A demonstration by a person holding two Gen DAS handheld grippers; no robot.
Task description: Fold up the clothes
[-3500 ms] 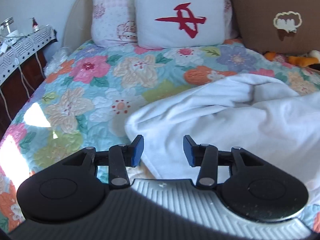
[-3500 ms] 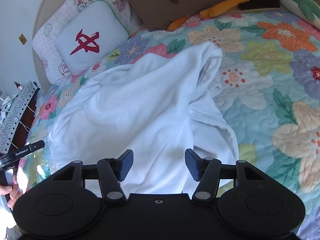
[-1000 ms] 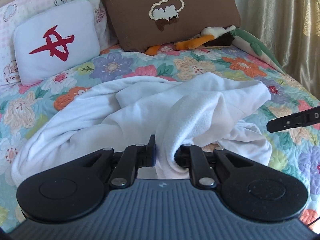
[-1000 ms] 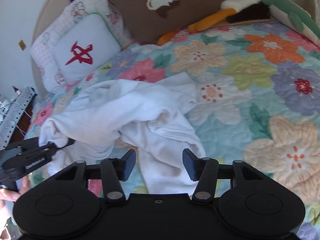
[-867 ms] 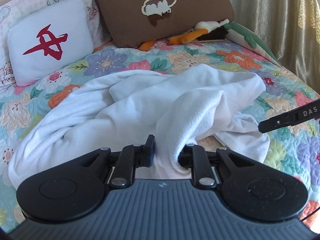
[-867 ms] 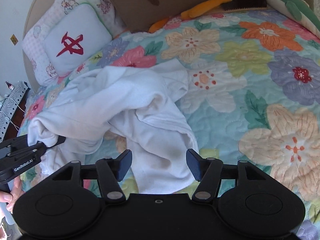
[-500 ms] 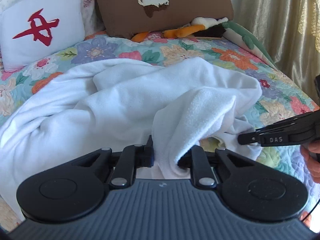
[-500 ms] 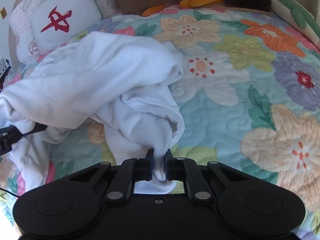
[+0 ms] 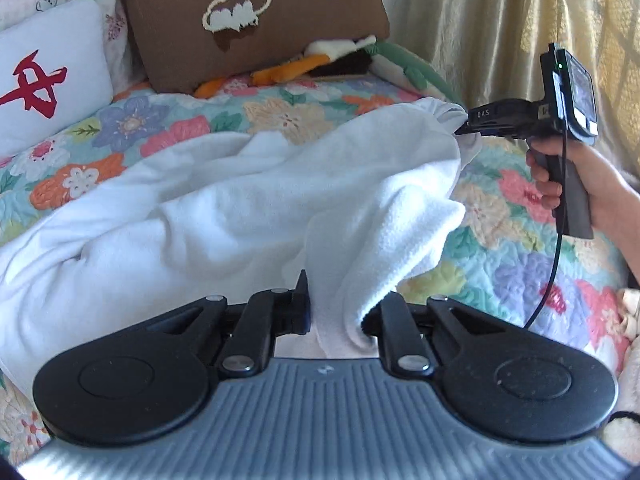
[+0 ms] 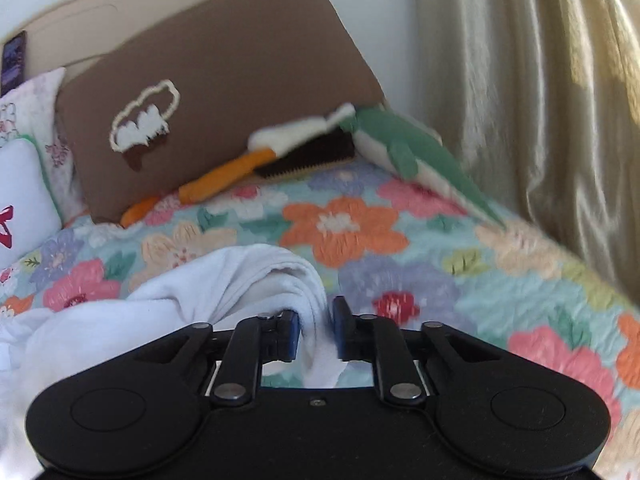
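Observation:
A white fleece garment [image 9: 224, 208] lies bunched on the floral quilt [image 9: 520, 248]. My left gripper [image 9: 338, 312] is shut on a thick fold of it near the bed's front. My right gripper [image 10: 316, 334] is shut on another edge of the same garment [image 10: 248, 280] and holds it lifted. In the left wrist view the right gripper [image 9: 466, 124] shows at the right, held by a hand, with the cloth stretched up to it.
A brown cushion [image 9: 248, 20], a white cushion with a red mark [image 9: 44, 76] and plush toys [image 10: 320, 148] lie at the head of the bed. A gold curtain [image 10: 540, 100] hangs along the right side.
My right gripper closed on the garment's edge and lifted it up and to the right. The cloth now stretches between both grippers. My left gripper kept its hold.

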